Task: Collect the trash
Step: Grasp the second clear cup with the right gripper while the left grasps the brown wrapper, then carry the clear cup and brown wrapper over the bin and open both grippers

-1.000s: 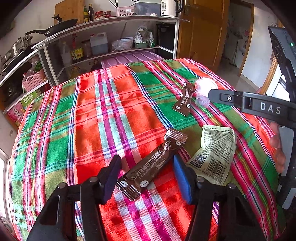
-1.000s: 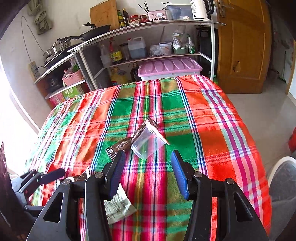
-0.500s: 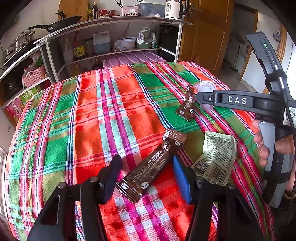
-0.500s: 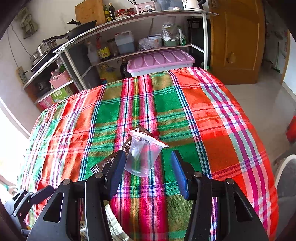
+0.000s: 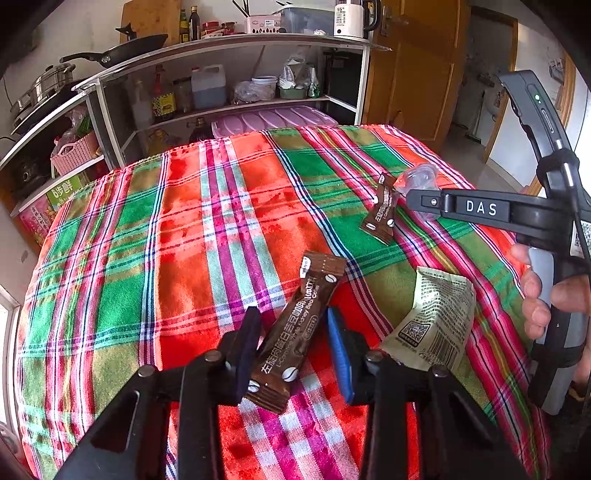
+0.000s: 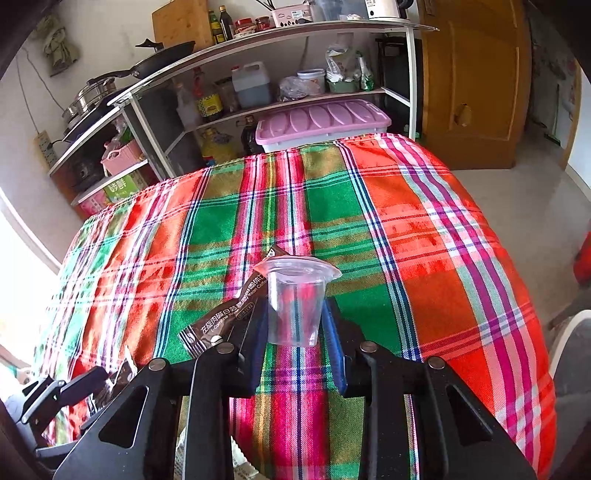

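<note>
Clear plastic cup (image 6: 293, 302) pinched in right fingers (image 6: 330, 332); left fingers (image 5: 249, 339) closing around brown sachet (image 5: 295, 332).

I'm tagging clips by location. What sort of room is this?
Most likely a home kitchen or dining corner: a frying pan and steel pot sit on a metal shelf rack with oil bottles, behind a table under a plaid cloth.
</note>
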Available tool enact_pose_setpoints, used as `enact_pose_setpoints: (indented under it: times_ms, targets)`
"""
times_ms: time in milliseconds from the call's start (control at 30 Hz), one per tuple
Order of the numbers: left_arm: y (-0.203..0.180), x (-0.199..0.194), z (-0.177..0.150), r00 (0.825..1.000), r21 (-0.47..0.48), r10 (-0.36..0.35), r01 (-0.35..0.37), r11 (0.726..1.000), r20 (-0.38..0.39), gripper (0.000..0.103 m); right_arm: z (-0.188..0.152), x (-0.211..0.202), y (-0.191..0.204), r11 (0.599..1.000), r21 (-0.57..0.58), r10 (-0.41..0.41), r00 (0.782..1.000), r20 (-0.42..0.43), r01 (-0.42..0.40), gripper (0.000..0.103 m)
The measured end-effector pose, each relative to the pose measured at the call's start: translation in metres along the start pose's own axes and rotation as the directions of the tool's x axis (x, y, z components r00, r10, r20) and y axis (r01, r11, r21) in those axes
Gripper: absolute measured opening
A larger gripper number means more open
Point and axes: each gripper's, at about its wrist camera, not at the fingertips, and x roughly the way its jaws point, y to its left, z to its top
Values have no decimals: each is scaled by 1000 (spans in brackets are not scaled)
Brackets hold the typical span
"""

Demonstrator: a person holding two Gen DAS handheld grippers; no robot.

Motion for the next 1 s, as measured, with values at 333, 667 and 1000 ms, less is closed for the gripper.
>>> enact_pose_setpoints:
  times_ms: [333,667,1000]
  targets:
    - [3,-3,-1,1000,-14,0,0,1000,7,23,-4,-7,-2,1000,-2,8,1000,13,-8,30]
    - [2,-16,0,999,-17,16,-15,1000,30,22,-10,-22,-3,1000,-26,12,999,33,-11,29]
    - [-13,-49,4,996,-15,-1,2,1000,84,22,-26,-61,-9,999,-38,22,996,92,-18,29]
